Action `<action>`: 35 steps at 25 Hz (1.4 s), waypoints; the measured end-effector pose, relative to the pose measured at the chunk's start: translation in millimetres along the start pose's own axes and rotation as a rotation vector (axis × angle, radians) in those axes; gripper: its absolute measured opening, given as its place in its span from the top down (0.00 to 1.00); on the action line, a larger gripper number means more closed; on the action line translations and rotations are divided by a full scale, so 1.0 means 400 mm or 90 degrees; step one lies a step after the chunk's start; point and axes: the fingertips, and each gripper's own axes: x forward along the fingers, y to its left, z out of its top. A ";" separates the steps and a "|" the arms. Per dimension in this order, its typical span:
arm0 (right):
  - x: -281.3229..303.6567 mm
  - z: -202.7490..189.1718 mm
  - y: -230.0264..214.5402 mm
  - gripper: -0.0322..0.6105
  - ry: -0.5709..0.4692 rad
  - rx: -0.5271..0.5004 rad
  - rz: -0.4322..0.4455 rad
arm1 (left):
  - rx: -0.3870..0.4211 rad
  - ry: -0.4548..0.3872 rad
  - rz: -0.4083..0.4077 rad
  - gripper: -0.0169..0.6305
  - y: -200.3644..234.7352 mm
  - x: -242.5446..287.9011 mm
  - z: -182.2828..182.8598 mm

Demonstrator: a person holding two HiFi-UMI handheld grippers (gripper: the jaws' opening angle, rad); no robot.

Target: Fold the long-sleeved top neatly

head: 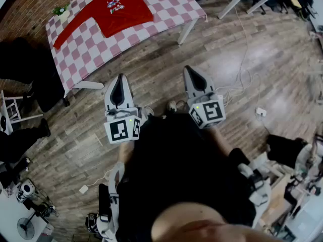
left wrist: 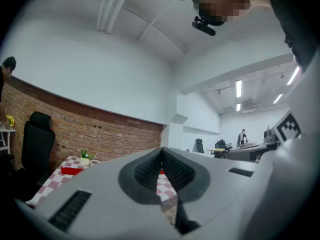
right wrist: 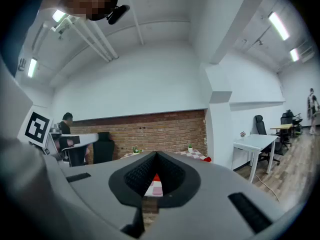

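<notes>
In the head view, a wooden floor (head: pixel 242 59) fills most of the room below you. At the upper left stands a table (head: pixel 96 39) under a red-and-white checked cloth. The long-sleeved top (head: pixel 118 6), red with a small print on the chest, lies spread flat on it with both sleeves stretched out. A potted plant (head: pixel 61 10) sits at the table's far corner. You stand well apart from the table, with bare floor between it and your grippers. The left gripper (head: pixel 120 84) and the right gripper (head: pixel 194 77) are side by side in front of you, both pointing towards the table and neither near the cloth.

In the left gripper view, a brick wall (left wrist: pixel 100 134) runs under a white ceiling. The checked table shows low on the left, and a strip of the red top (left wrist: pixel 72 170) lies on it. Your left jaws are pressed together with nothing between the ribbed pads.

In the right gripper view, the same brick wall sits straight ahead and a white table (right wrist: pixel 255 141) stands off to the right. A wedge of the red top and checked cloth shows beyond the pads, far off and not gripped. These jaws are closed too, and empty.

As I judge it, the folding hasn't begun: the top is fully unfolded and untouched. You have yet to walk up to the table and part the jaws, and every fold of the sleeves and body is left to do.
</notes>
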 end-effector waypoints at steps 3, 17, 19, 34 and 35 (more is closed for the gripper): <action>0.002 -0.003 -0.003 0.94 -0.001 -0.002 0.000 | -0.001 -0.002 0.000 0.96 -0.001 0.003 -0.002; 0.002 0.028 0.016 0.94 -0.040 -0.015 0.002 | -0.006 -0.006 -0.002 0.96 0.012 0.000 0.001; 0.003 0.036 0.022 0.94 -0.056 -0.022 0.000 | -0.008 -0.005 -0.003 0.96 0.018 0.001 -0.004; 0.053 -0.040 0.083 0.72 -0.005 0.027 -0.039 | -0.023 0.008 -0.034 0.96 0.096 -0.027 -0.039; 0.056 -0.043 0.089 0.72 -0.005 0.030 -0.043 | -0.024 0.009 -0.039 0.96 0.103 -0.028 -0.042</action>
